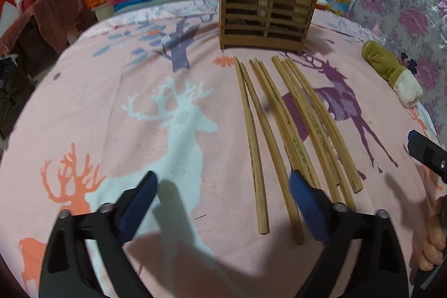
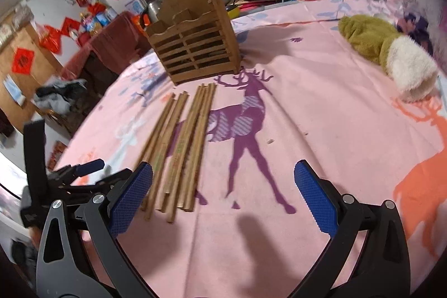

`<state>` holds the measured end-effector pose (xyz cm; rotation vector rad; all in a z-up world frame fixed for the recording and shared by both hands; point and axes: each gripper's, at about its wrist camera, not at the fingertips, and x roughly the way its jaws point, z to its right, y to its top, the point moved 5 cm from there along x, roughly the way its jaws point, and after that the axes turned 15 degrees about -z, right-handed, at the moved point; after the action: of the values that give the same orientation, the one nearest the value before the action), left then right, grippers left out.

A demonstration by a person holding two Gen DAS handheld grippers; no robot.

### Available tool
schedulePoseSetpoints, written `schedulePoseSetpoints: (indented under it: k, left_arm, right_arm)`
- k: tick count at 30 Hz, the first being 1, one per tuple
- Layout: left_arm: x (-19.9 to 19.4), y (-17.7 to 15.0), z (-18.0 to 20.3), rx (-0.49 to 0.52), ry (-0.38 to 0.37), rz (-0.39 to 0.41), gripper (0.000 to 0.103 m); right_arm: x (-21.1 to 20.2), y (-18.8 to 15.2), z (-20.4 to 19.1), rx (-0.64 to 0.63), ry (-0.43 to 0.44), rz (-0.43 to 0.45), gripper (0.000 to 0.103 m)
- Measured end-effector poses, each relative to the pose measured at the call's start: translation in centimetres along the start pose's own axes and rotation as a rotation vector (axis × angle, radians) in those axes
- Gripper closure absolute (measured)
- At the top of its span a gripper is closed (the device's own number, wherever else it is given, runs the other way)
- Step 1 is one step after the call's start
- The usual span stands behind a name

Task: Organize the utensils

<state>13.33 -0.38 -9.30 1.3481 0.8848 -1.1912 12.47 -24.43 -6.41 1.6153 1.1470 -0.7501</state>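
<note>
Chopsticks (image 1: 282, 130), loose, are lying on the pink cloth before the empty wooden holder (image 1: 266, 7); left tool (image 1: 223, 203) and right tool (image 2: 223, 194) are being held wide, empty; one stick is best pinched mid-length

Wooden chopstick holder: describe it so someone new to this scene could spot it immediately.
Start at the pink deer-print cloth covering the table. At its far side, just beyond the tips of the row of wooden chopsticks, stands the wooden chopstick holder. It is the only upright slatted brown box there, with a peaked back panel and a hanging hole at the top.
</note>
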Motion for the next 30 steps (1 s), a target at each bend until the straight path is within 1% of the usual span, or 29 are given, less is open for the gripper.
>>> schedulePoseSetpoints:
  k: [1, 2, 5, 7, 8, 10, 11, 13, 14, 15, 16, 17, 18, 19, 20, 21, 23, 26, 30]
  left_arm:
    - [0.3, 0.0, -0.2, -0.005, -0.007, -0.013, 0.023]
    - [0.5, 0.0, -0.3, -0.012, -0.019, -0.022, 0.025]
    - [0.5, 0.1, -0.4, -0.014, -0.01, -0.011, 0.035]
    - [0.6, 0.2, -0.2, -0.002, 0.015, -0.005, 0.047]
    - [0.6, 0.2, -0.1, 0.005, 0.025, -0.002, 0.052]
    - [0.7, 0.2, 0.2, 0.025, 0.06, 0.008, 0.069]
    - [0.7, 0.1, 0.4, 0.035, 0.068, 0.011, 0.074]
    - [0.7, 0.0, 0.8, 0.056, 0.074, 0.017, 0.097]
    - [0.6, 0.0, 0.8, 0.057, 0.082, 0.019, 0.098]
    - [0.6, 0.1, 0.5, 0.049, 0.09, 0.021, 0.098]
    - [0.6, 0.2, 0.2, 0.037, 0.096, 0.023, 0.098]
    - [0.5, 0.4, -0.6, 0.005, 0.102, 0.022, 0.098]
    - [0.5, 0.5, -1.3, -0.018, 0.101, 0.018, 0.098]
    - [0.4, 0.6, -2.1, -0.048, 0.094, 0.013, 0.097]
    - [0.4, 0.7, -2.9, -0.073, 0.074, 0.009, 0.097]
    - [0.4, 0.7, -3.3, -0.087, 0.055, 0.004, 0.097]
    - [0.4, 0.9, -3.9, -0.11, 0.027, -0.005, 0.096]
    - [0.4, 0.8, -3.8, -0.111, 0.033, -0.003, 0.096]
    - [0.4, 0.7, -3.4, -0.095, 0.066, 0.003, 0.096]
  right_arm:
    - [0.2, 0.0, 0.1, -0.002, -0.016, -0.005, 0.005]
    - [0.5, 0.0, 0.2, -0.002, -0.035, -0.017, 0.005]
    - [1.1, 0.1, 0.6, -0.003, -0.07, -0.039, 0.005]
    - [1.1, 0.3, 0.6, -0.01, -0.081, -0.026, 0.005]
    - [1.1, 0.3, 0.7, -0.014, -0.086, -0.022, 0.005]
    - [1.2, 0.3, 0.7, -0.022, -0.102, -0.014, 0.005]
    - [1.3, 0.3, 0.8, -0.025, -0.109, -0.012, 0.005]
    - [1.5, 0.4, 0.9, -0.032, -0.126, -0.009, 0.006]
    - [1.6, 0.4, 0.9, -0.035, -0.134, -0.007, 0.006]
    - [1.6, 0.5, 1.0, -0.046, -0.147, 0.0, 0.012]
    - [1.6, 0.5, 1.0, -0.059, -0.16, 0.008, 0.021]
    - [1.6, 0.6, 1.2, -0.066, -0.179, 0.011, 0.026]
    - [1.6, 0.6, 1.4, -0.061, -0.166, 0.007, 0.036]
    - [1.6, 0.6, 1.5, -0.058, -0.141, -0.001, 0.043]
    - [1.7, 0.5, 1.3, -0.059, -0.085, -0.015, 0.045]
    - [1.8, 0.4, 1.0, -0.067, -0.054, -0.026, 0.047]
    - [2.1, 0.0, 0.1, -0.102, -0.025, -0.043, 0.048]
    - [2.7, -0.7, -1.9, -0.188, -0.03, -0.067, 0.054]
    - [3.5, -1.5, -3.2, -0.25, -0.058, -0.096, 0.063]
